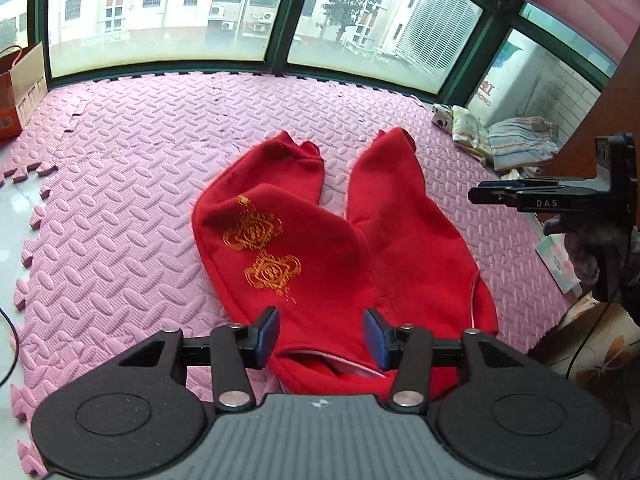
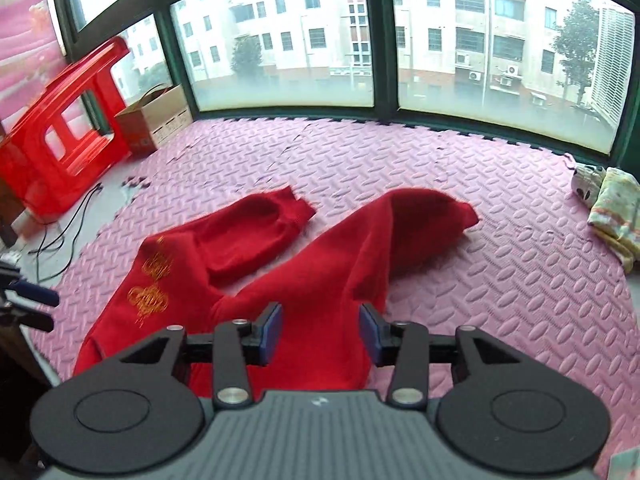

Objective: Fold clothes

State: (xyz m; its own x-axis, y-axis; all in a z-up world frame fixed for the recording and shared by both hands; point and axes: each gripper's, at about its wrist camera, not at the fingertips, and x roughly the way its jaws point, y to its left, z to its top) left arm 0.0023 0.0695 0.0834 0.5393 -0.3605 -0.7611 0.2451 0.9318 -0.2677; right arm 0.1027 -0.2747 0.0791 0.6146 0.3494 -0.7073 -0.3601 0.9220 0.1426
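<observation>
A pair of red trousers (image 1: 320,248) with gold embroidery (image 1: 264,252) lies on the pink foam mat (image 1: 140,168), waist toward me, both legs pointing at the window. My left gripper (image 1: 322,332) hovers open over the waistband, nothing between its blue pads. In the right wrist view the same trousers (image 2: 304,272) spread out, and my right gripper (image 2: 320,330) stands open above the right leg's near end, holding nothing. The right gripper (image 1: 512,196) also shows at the right edge of the left wrist view, held by a gloved hand (image 1: 584,252).
A red plastic stool (image 2: 64,136) lies tipped beside a cardboard box (image 2: 156,120) at the far left. Folded cloths (image 1: 516,144) are piled at the mat's far right corner. Cables (image 2: 60,232) run over bare floor left of the mat. Windows close off the far side.
</observation>
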